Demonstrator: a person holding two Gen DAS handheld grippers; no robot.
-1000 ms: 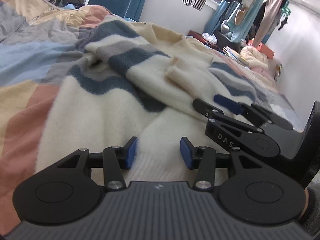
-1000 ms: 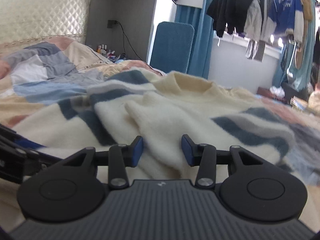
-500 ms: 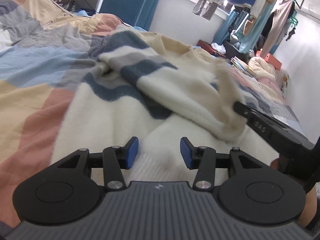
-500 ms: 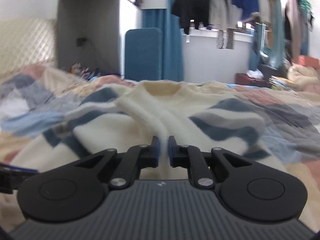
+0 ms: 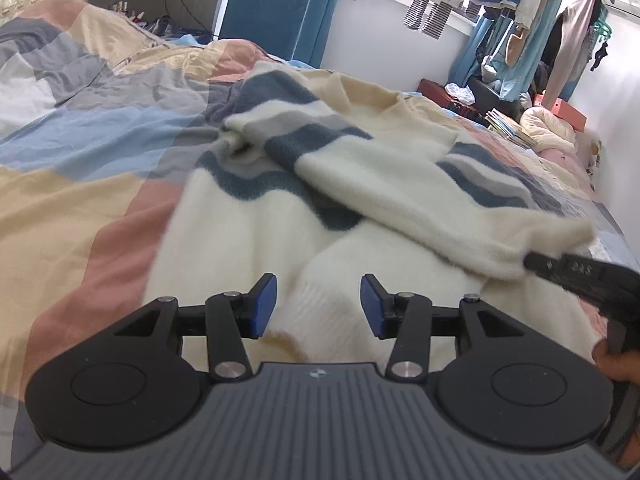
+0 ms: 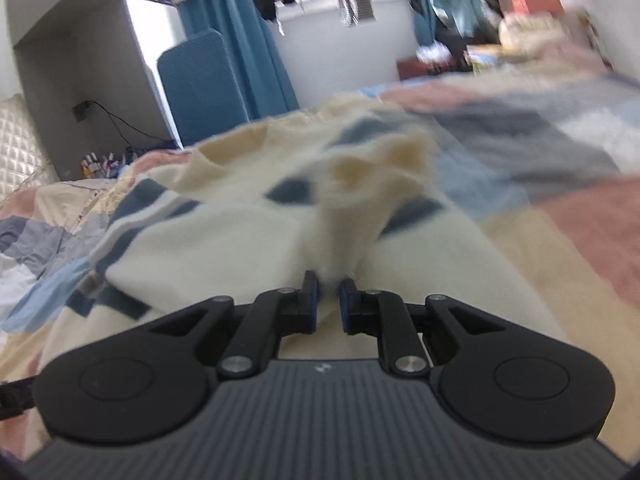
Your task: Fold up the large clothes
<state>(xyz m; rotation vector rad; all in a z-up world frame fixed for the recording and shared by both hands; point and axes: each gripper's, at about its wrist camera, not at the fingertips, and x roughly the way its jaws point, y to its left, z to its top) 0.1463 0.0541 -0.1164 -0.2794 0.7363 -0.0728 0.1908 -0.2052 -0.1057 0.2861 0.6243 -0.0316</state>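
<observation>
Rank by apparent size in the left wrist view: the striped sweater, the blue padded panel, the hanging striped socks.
1. striped sweater, though nearness to the camera inflates it.
2. blue padded panel, partly cut off at the top.
3. hanging striped socks, far away, so true size is unsure.

Black grippers (image 5: 318, 306), blue pads (image 5: 262, 304)
</observation>
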